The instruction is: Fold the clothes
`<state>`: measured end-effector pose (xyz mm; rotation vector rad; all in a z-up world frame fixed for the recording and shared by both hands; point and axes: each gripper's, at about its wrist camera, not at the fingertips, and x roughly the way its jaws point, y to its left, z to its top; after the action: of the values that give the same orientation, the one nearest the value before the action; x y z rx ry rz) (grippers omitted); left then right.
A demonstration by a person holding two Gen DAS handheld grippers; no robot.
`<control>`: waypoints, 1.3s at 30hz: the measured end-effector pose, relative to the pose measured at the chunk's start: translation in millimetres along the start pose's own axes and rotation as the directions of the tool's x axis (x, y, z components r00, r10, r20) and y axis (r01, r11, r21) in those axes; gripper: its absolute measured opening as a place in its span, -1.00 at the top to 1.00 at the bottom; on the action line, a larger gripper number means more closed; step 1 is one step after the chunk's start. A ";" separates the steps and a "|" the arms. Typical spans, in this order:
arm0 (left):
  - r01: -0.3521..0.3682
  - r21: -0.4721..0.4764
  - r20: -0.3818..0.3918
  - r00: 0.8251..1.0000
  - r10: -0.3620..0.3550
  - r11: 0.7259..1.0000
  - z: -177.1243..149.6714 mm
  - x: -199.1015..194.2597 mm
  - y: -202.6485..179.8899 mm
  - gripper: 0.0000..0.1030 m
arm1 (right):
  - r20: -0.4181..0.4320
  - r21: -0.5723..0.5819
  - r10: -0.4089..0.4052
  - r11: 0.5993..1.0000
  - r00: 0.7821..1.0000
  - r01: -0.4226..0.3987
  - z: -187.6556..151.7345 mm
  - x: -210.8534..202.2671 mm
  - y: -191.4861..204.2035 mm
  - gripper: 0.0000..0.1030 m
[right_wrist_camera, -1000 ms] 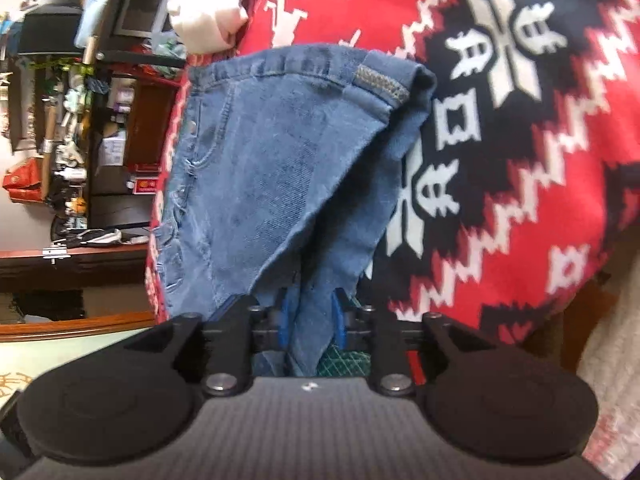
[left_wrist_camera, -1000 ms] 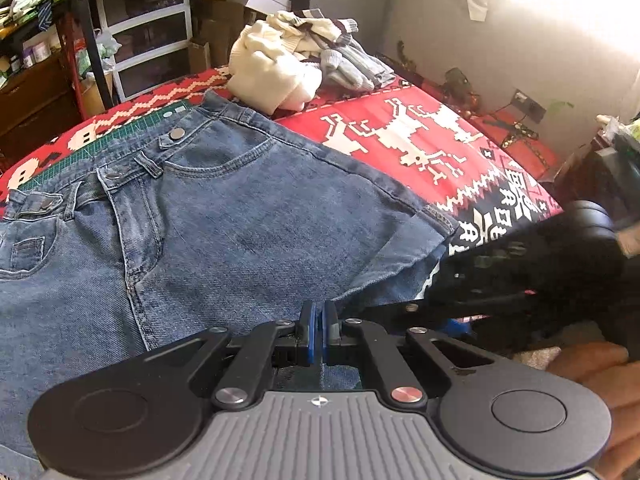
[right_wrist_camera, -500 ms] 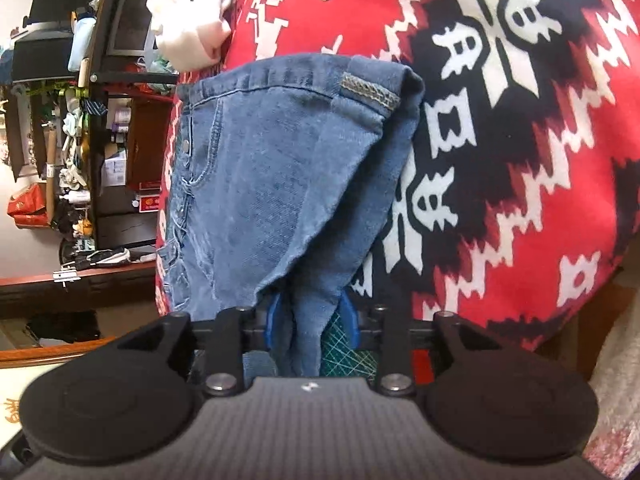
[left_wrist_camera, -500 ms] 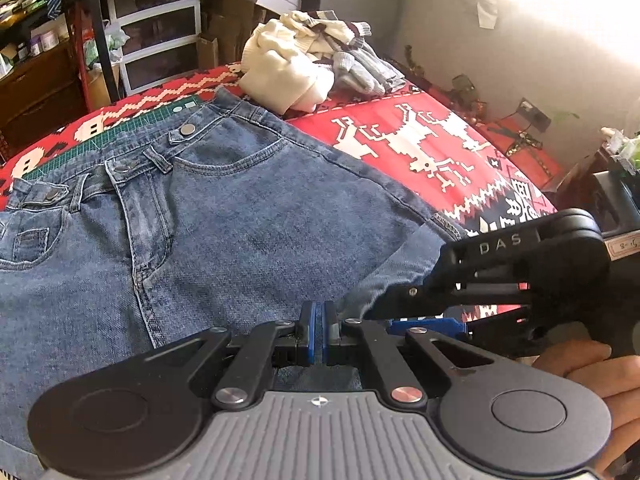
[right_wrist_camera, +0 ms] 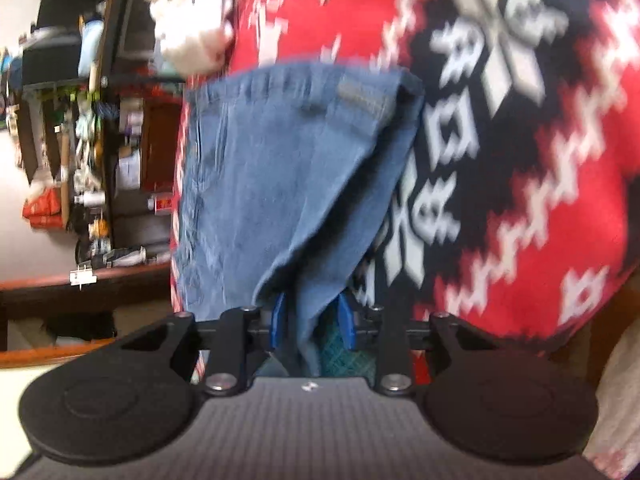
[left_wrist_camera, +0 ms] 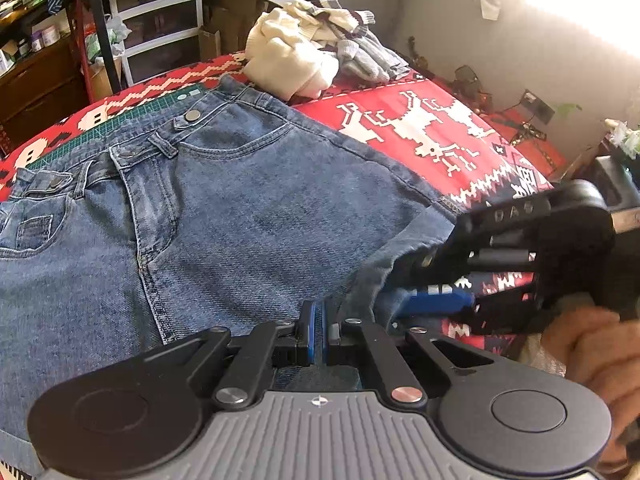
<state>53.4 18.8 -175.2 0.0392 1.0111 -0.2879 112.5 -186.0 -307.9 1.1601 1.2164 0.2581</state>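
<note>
Blue denim shorts [left_wrist_camera: 224, 216] lie flat on a red patterned blanket [left_wrist_camera: 436, 128], waistband at the far left. My left gripper [left_wrist_camera: 319, 334] is shut on the near denim edge. In the left wrist view my right gripper [left_wrist_camera: 424, 280] reaches in from the right over the leg hem, one blue finger [left_wrist_camera: 436, 302] under the cloth. The right wrist view is blurred: my right gripper [right_wrist_camera: 312, 320] stands slightly open and a raised fold of the shorts [right_wrist_camera: 296, 184] runs between its pads without filling the gap.
A pile of white and grey clothes [left_wrist_camera: 304, 56] sits at the blanket's far end. Drawers and shelves [left_wrist_camera: 156, 24] stand behind it, and a wall [left_wrist_camera: 520, 40] on the right. A hand [left_wrist_camera: 584, 356] holds the right gripper. A green mat [left_wrist_camera: 120, 120] peeks out beside the waistband.
The right gripper moved in from the lower right onto the leg hem, and its pads spread a little wider. The left gripper stayed shut on the denim.
</note>
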 end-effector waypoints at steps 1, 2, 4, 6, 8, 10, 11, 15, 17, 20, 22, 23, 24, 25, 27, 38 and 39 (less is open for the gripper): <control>0.000 -0.002 -0.001 1.000 0.000 1.000 -0.2 0.1 0.5 0.94 | -0.004 0.002 0.001 1.000 1.000 -0.001 1.0 -0.3 0.5 0.36; 0.001 -0.005 -0.002 1.000 -0.001 1.000 -0.4 0.1 1.1 0.94 | -0.002 0.015 0.000 1.000 1.000 0.000 1.2 -2.0 -0.5 0.38; 0.001 -0.002 -0.004 1.000 -0.001 1.000 -1.1 0.2 0.9 0.94 | 0.032 0.023 -0.013 1.000 0.999 0.012 4.3 -4.4 0.5 0.45; 0.000 0.002 -0.007 1.000 0.000 1.000 -1.8 0.4 0.2 0.94 | 0.052 0.011 -0.027 1.000 0.998 0.026 6.3 -3.9 4.3 0.48; -0.003 0.008 -0.009 1.000 0.003 1.000 -1.9 1.6 -1.2 0.94 | 0.061 -0.040 -0.086 0.995 0.994 0.089 4.2 -1.2 14.4 0.82; -0.011 0.019 -0.010 1.000 0.011 1.000 -2.2 1.7 -2.8 0.94 | 0.069 -0.082 -0.155 0.984 0.985 0.161 0.2 -0.7 26.3 0.87; -0.015 0.026 -0.009 1.000 0.015 1.000 -2.5 1.2 -3.1 0.94 | 0.070 -0.086 -0.182 0.978 0.981 0.188 -2.6 -3.9 29.7 0.89; -0.010 0.026 -0.007 1.000 0.010 1.000 -6.2 -2.9 0.8 0.94 | 0.091 -0.109 -0.213 0.969 0.973 0.222 -11.9 -22.1 35.0 0.93; -0.005 0.021 -0.018 1.000 0.006 1.000 -9.3 -1.2 3.3 0.94 | 0.093 -0.112 -0.237 0.963 0.967 0.247 -12.1 -19.9 31.0 0.95; -0.016 0.027 -0.040 0.999 0.017 1.000 -14.6 3.1 4.3 0.94 | 0.096 -0.121 -0.252 0.957 0.963 0.263 -12.1 -22.8 27.6 0.96; -0.017 0.037 -0.044 0.999 0.018 0.999 -18.8 3.0 4.4 0.94 | 0.106 -0.139 -0.269 0.949 0.957 0.282 -12.9 -24.5 29.0 0.96; -0.017 0.043 -0.046 0.999 0.019 0.999 -20.8 3.0 4.5 0.94 | 0.100 -0.145 -0.267 0.949 0.959 0.279 -13.0 -25.2 28.3 0.95; -0.017 0.048 -0.048 0.999 0.020 0.999 -22.9 2.9 4.6 0.94 | 0.092 -0.142 -0.268 0.950 0.959 0.279 -13.3 -27.1 25.5 0.94; -0.018 0.053 -0.049 0.999 0.020 0.998 -25.0 2.9 4.6 0.94 | 0.100 -0.144 -0.267 0.949 0.958 0.280 -11.9 -33.2 25.6 0.94; -0.018 0.063 -0.053 0.998 0.022 0.998 -29.2 2.9 4.8 0.92 | 0.115 -0.146 -0.267 0.948 0.957 0.282 -9.2 -45.3 25.8 0.96; -0.014 0.093 -0.056 0.998 0.019 0.996 -44.8 -4.0 6.4 0.91 | 0.220 -0.196 -0.233 0.941 0.947 0.277 35.3 -99.2 30.5 0.86; -0.012 0.096 -0.056 0.998 0.017 0.995 -46.6 -5.0 6.5 0.91 | 0.214 -0.200 -0.247 0.936 0.945 0.290 38.6 -93.8 32.0 0.86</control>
<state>14.0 33.8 -196.5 0.1420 1.0522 -0.3232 120.0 -258.9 -230.7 0.7869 1.1323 0.0772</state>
